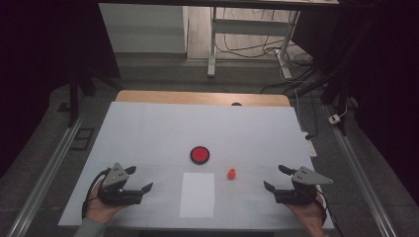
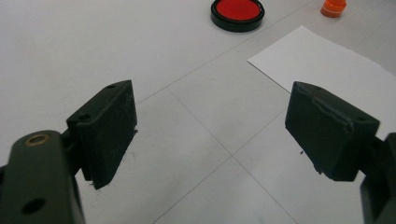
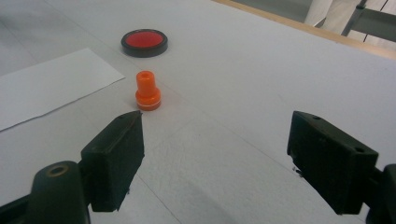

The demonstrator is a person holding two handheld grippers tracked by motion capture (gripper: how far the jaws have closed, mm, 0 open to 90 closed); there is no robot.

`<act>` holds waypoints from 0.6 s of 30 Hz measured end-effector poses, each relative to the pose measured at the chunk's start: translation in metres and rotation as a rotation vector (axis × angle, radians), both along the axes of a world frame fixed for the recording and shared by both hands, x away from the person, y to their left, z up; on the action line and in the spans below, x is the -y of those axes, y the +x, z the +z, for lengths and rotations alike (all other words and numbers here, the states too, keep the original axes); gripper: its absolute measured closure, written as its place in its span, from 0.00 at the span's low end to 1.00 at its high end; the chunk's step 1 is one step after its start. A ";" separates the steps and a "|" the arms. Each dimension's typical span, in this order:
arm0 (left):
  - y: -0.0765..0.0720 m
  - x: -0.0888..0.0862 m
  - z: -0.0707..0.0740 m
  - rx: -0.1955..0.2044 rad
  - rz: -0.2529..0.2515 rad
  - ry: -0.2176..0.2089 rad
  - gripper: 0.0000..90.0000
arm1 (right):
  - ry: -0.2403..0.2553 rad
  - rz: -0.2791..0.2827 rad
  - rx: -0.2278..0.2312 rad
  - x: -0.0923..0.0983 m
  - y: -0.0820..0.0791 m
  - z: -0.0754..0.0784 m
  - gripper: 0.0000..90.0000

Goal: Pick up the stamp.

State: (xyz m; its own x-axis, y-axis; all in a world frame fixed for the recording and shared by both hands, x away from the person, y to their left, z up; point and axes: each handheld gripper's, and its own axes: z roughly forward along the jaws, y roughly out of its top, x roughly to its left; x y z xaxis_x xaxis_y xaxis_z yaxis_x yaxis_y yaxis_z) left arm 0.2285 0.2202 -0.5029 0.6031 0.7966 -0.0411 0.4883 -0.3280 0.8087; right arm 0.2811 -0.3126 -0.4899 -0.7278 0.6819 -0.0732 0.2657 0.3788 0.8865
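Left gripper [image 1: 141, 178] at lower left and right gripper [image 1: 274, 177] at lower right: both jaws wide, empty. Small orange plastic stamp [image 1: 231, 174], apparently upright, sits centre frame beside white paper sheet [image 1: 197, 195], below round red ink pad [image 1: 199, 154].

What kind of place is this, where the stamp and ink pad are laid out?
Probably a lab or workshop set up for recording: a white-covered table with floor rails beside it, loose cables by a desk frame behind, and a person holding the left gripper and right gripper.
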 end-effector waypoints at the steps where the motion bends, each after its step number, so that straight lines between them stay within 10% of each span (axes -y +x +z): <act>1: 0.000 0.000 0.000 0.000 0.001 -0.001 0.19 | 0.000 0.000 0.000 0.000 0.000 0.000 0.21; 18: -0.004 0.002 0.002 0.009 0.003 0.008 0.19 | 0.018 -0.023 -0.012 0.003 -0.003 0.000 0.24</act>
